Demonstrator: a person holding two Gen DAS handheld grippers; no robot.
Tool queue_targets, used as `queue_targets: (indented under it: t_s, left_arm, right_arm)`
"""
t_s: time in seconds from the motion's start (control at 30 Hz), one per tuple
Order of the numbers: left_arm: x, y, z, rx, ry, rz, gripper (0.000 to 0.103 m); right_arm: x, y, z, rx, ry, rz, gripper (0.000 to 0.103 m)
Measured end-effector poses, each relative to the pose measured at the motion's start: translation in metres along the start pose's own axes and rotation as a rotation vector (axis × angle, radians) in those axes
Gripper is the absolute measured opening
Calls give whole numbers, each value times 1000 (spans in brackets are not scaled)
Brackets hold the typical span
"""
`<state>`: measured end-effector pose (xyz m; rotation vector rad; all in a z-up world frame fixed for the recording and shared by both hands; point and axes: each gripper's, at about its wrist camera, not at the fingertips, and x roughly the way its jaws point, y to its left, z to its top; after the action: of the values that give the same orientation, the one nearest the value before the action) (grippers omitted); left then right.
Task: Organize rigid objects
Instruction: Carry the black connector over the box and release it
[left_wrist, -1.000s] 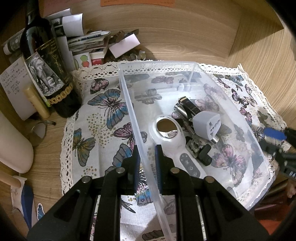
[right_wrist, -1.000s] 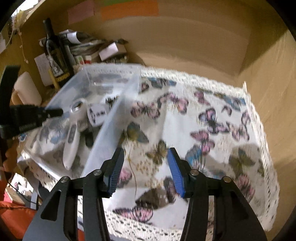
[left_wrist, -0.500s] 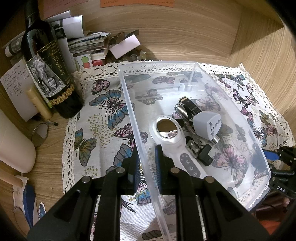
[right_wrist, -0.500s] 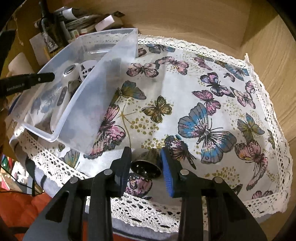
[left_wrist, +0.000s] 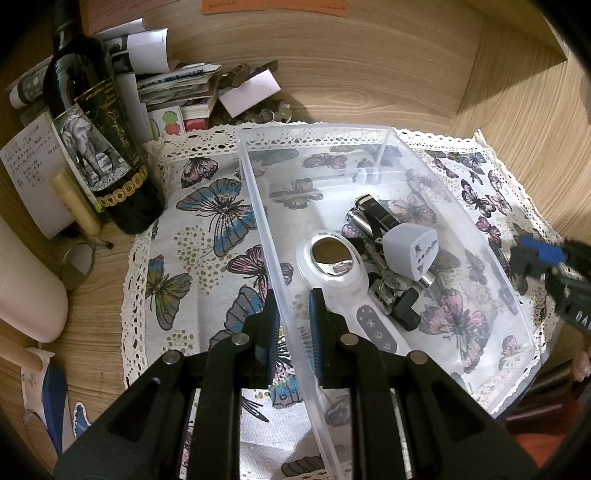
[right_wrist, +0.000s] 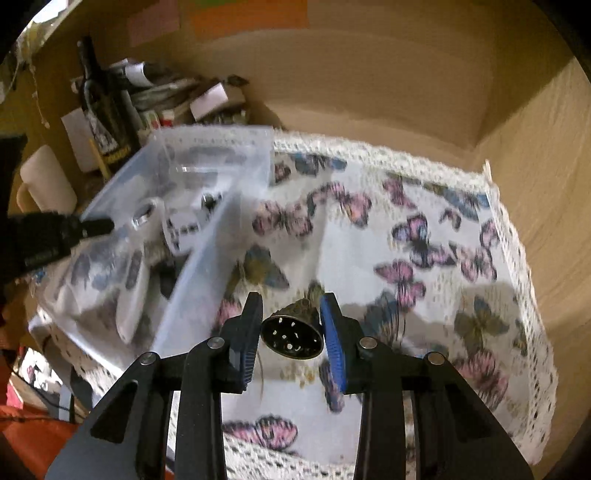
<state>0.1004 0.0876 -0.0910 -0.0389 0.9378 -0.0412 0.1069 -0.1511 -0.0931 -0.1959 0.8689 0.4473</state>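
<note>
A clear plastic bin (left_wrist: 384, 133) stands on the butterfly cloth (left_wrist: 199, 236). My left gripper (left_wrist: 293, 306) is shut on the bin's left wall. Inside lie a white handheld device (left_wrist: 343, 280), a grey plug adapter (left_wrist: 412, 249) and dark metal pieces (left_wrist: 373, 214). My right gripper (right_wrist: 291, 325) is shut on a small dark cone-shaped metal piece (right_wrist: 293, 330), held above the cloth (right_wrist: 406, 258) just right of the bin (right_wrist: 207, 236). The right gripper also shows at the right edge of the left wrist view (left_wrist: 546, 262).
A dark wine bottle (left_wrist: 96, 147) stands at the cloth's back left, with papers and small boxes (left_wrist: 177, 88) behind. A white cylinder (left_wrist: 26, 280) lies at the left. Wooden walls (left_wrist: 517, 110) close the back and right.
My right gripper went down to the cloth's front edge, closed on the dark cone-shaped piece and lifted it toward the bin. My left gripper kept its hold on the bin wall.
</note>
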Motion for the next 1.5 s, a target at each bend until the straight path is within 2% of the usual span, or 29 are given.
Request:
queue_targets:
  t_s: [0.33,0.47,0.73,1.13,1.23,1.37,1.5]
  left_arm:
    - [0,0,-1,-3,-3,-4,15]
    - [0,0,-1,-4,-2,-4,15]
    - [0,2,-1,-12,-3,-13,15]
    - [0,3,1,-17,-1,-15,15]
    - [-3,2,2,-15,-17,-8,15]
    - [-9,0,2,-19,-42,5,15]
    - [-15,2,3,-33,-60,14,15]
  right_arm:
    - [-9,20,54,-52,-144,60,30]
    - [-6,35,70,-90,-168,87,30]
    - [25,57,81,-159,-108,115,30]
    - [65,66,87,-186,-1,133,30]
    - [66,65,87,-179,-2,116,30]
    - [57,60,88,-160,-21,142,39]
    - [39,58,86,-160,-59,152,41]
